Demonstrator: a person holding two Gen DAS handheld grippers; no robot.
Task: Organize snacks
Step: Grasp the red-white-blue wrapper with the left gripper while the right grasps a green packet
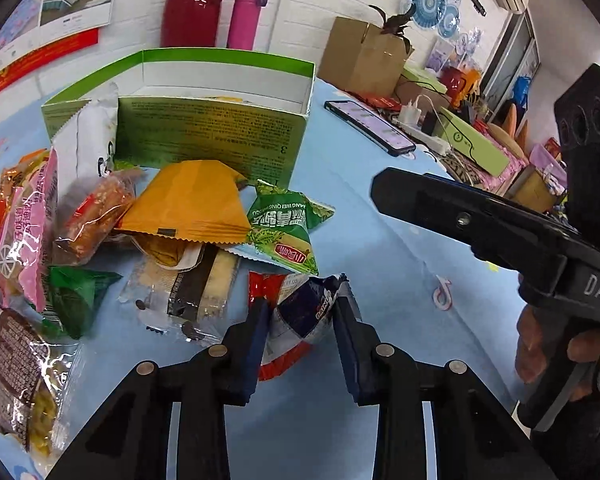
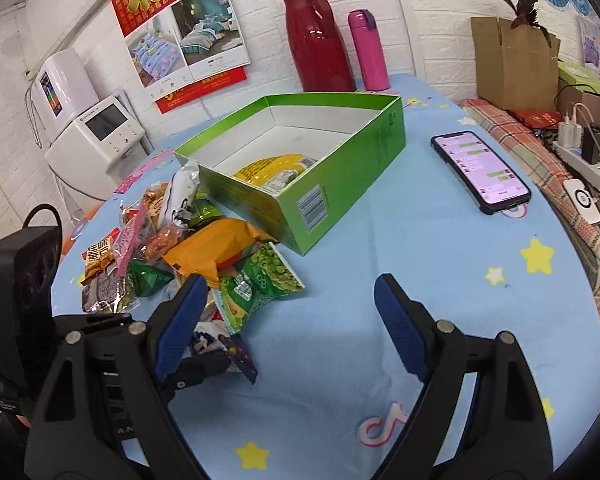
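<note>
Left gripper (image 1: 302,312) seemingly around snack packet (image 1: 300,312)

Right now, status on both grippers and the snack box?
Left gripper closing on blue-and-red snack packet. Right gripper open, empty. Green box open, one yellow packet inside. Path clear.

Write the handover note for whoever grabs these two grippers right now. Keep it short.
Left gripper: shut on the dark blue and red snack packet, pinched at the near edge of the pile, low over the table.
Right gripper: open, holding nothing, over bare blue tablecloth beside the pile.
Green box: open, behind the pile, with a yellow packet already inside.
Left to do: the snack pile, including the orange packet and green pea packet, is outside the box. Put the held packet in first, then the rest.
The phone lies right of the box; steer clear.
</note>
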